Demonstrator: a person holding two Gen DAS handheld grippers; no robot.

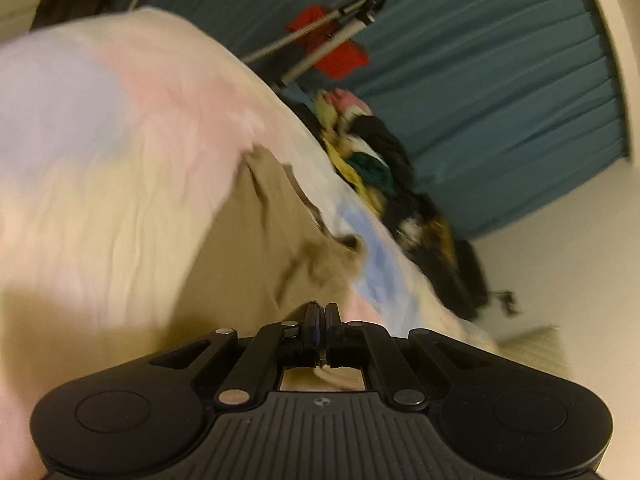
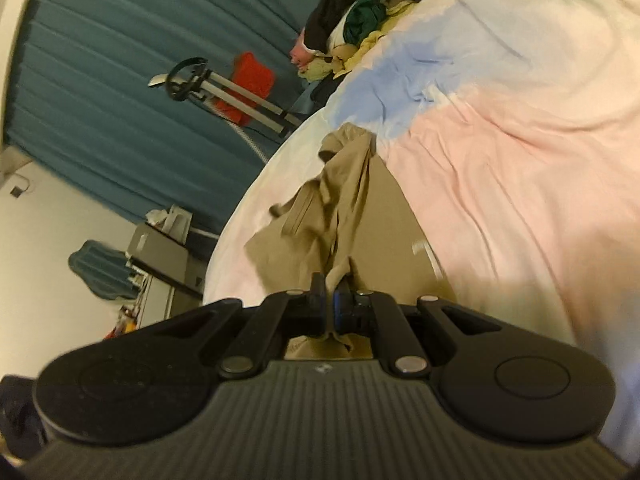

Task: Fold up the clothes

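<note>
- Khaki cloth fills the space ahead of both pairs of fingers: a tan garment [image 2: 344, 200], probably trousers or a shirt, though we cannot tell which, lies partly on the pastel bedspread [image 2: 500, 168].
- Our right gripper [image 2: 331, 304] is clenched on a bunched fold of that garment; the cloth runs visibly between its fingers and out behind them.
- Our left gripper [image 1: 322, 320] has its fingers pressed together with the tan cloth right at the tips. Blur hides the contact, so we judge it is pinching the fabric but cannot be sure.
- From the right fingers, the garment stretches straight forward and away, its long axis roughly in line with the fingers, ending in a rumpled strap-like edge near the blue patch of the bedspread.
- Both hands sit at the near end of the cloth, neither clearly closer to the far end; the fold likely means carrying this near edge forward over the far one.
- Beyond the garment, well apart from the fingers, waits a pile of unsorted clothes [image 2: 360, 20], with a teal curtain [image 2: 140, 60] behind.
</note>
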